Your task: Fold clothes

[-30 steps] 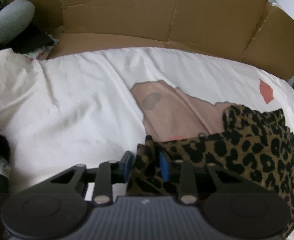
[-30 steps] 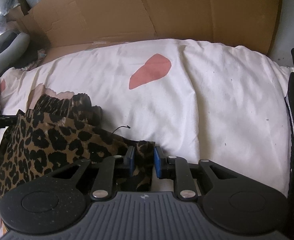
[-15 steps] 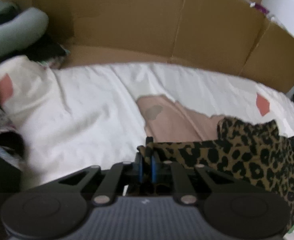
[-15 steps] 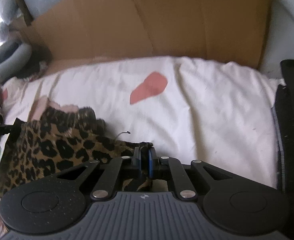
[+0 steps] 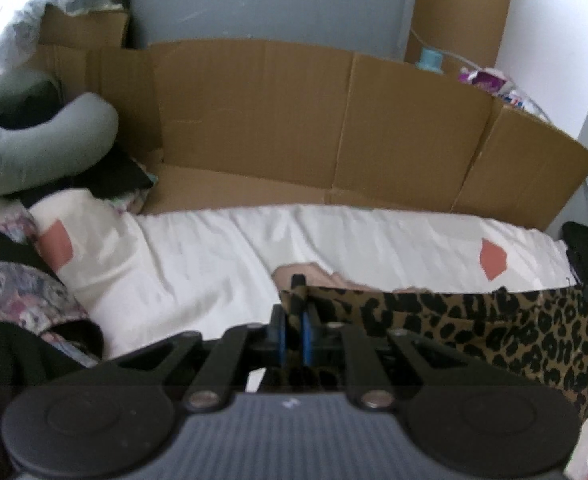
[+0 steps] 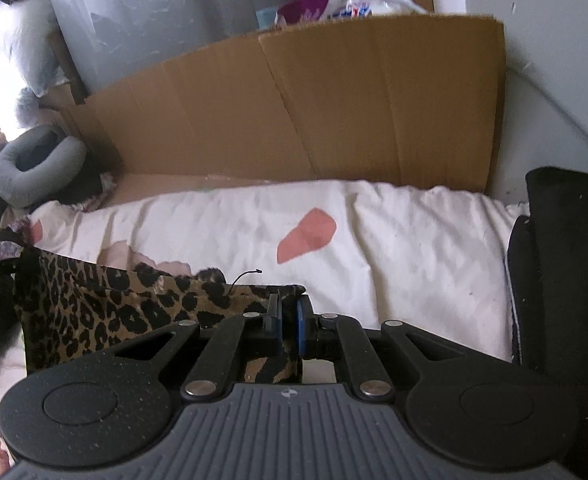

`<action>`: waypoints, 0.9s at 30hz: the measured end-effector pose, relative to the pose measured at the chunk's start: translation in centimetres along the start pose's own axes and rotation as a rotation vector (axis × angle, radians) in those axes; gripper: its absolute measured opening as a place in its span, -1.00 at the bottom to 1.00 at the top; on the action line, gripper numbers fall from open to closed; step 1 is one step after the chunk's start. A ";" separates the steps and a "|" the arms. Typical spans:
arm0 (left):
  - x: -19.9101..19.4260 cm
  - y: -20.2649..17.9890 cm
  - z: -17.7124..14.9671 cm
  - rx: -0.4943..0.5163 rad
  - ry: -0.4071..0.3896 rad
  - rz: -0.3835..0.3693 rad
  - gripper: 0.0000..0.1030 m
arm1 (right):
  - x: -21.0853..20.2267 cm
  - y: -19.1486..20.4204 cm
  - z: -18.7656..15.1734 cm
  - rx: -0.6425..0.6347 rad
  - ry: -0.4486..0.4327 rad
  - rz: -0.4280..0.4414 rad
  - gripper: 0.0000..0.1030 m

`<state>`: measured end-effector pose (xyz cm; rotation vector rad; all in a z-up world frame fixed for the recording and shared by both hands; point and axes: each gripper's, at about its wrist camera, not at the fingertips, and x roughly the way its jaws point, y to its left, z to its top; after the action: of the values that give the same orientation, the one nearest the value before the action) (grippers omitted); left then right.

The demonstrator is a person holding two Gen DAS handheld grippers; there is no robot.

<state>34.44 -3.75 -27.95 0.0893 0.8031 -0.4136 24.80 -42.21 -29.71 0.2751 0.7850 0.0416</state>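
Observation:
A leopard-print garment (image 5: 473, 328) hangs stretched between my two grippers above a white bedsheet (image 5: 222, 256). My left gripper (image 5: 292, 320) is shut on the garment's left corner, the cloth pinched between its blue pads. In the right wrist view the same leopard-print garment (image 6: 126, 312) runs off to the left, and my right gripper (image 6: 288, 320) is shut on its right corner. The top edge is pulled fairly taut; the lower part hangs out of sight behind the gripper bodies. A pink patch of the sheet's print (image 5: 305, 274) shows just beyond the garment.
A cardboard wall (image 5: 294, 128) stands along the far side of the bed. A grey neck pillow (image 5: 34, 148) and floral clothes (image 5: 18, 292) lie at the left. A black cushion (image 6: 565, 264) borders the bed on the right.
Both grippers closed on the garment's corners and rose, lifting it off the sheet and stretching it between them. The views tilted up, showing more cardboard and wall.

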 end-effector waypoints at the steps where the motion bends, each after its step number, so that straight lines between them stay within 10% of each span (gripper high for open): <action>1: -0.1 0.0 0.2 -0.002 -0.006 0.001 -0.83 | -0.2 0.0 0.2 0.007 -0.004 0.001 -0.90; 27: 7.8 0.3 0.1 -0.020 0.131 0.040 -0.83 | 5.9 -0.7 1.1 -0.015 0.064 -0.071 -0.90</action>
<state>39.46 -6.01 -33.49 0.1144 0.9332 -0.3640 29.69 -42.28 -33.20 0.2323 0.8573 -0.0110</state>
